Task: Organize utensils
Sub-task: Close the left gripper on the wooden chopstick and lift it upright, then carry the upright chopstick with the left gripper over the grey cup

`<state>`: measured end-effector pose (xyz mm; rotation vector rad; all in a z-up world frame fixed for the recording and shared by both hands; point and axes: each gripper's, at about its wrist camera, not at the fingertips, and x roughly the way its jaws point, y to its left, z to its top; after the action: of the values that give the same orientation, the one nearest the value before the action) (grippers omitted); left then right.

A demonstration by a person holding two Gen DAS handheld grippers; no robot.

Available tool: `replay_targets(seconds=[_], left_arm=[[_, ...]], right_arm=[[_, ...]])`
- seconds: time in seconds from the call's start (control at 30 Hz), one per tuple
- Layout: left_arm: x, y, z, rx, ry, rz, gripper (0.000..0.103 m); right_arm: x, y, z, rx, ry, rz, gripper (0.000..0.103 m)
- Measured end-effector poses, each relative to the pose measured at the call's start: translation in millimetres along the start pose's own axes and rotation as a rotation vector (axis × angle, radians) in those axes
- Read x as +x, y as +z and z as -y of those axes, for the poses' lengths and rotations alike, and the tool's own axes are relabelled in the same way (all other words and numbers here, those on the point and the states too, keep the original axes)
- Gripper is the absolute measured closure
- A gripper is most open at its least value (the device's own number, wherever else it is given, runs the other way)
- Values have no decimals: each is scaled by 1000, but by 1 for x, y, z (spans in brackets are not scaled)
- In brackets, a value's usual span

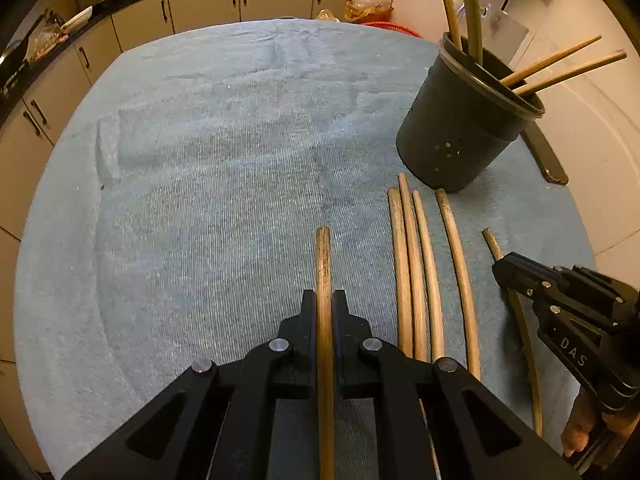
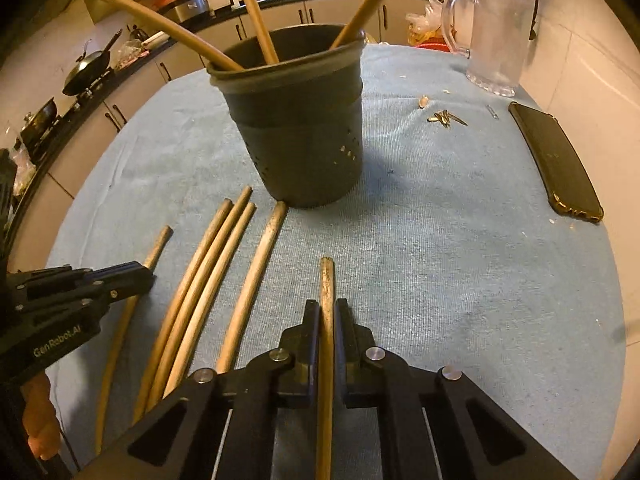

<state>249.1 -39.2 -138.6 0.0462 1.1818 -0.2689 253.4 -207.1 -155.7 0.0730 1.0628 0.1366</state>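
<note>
Wooden chopsticks lie side by side on a blue towel (image 1: 200, 160). My left gripper (image 1: 324, 300) is shut on the leftmost chopstick (image 1: 323, 256), whose tip pokes out past the fingers. My right gripper (image 2: 327, 308) is shut on the rightmost chopstick (image 2: 326, 280) in the same way. Each gripper also shows in the other view: the right gripper (image 1: 498, 270) at the right edge, the left gripper (image 2: 146, 274) at the left edge. Between them lie several loose chopsticks (image 2: 208, 280). Just beyond these stands a dark grey utensil holder (image 2: 296, 128) with several chopsticks in it.
A dark phone (image 2: 556, 164) lies on the towel at the right, with a glass jug (image 2: 496, 28) behind it and seed husks (image 2: 444, 118) scattered nearby. Kitchen cabinets (image 1: 200, 4) and a counter run behind the table. The towel's left half (image 1: 180, 200) is bare.
</note>
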Motion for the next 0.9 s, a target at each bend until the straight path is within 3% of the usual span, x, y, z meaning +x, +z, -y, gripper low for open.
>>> replay_targets(seconds=[0.23,0.37,0.5,0.73,0.9], left_arm=[[10,26,7,14,36,-2,95],[14,33,3,-18,13,3,96],[-23,31,-7,-47,-8,124,95],[-106,9,-9,-124,-38,328,95],[-139,-21,-8,-131,-9,394,95]], right_arm=[[10,18,-11,-34,-41,-21,92],[5,16,0,33,17,2,95],[-29,9,13,73,69,110,95],[-107,-12,20,85,78,336,95],[-152,-32,13,84,61,463,95]])
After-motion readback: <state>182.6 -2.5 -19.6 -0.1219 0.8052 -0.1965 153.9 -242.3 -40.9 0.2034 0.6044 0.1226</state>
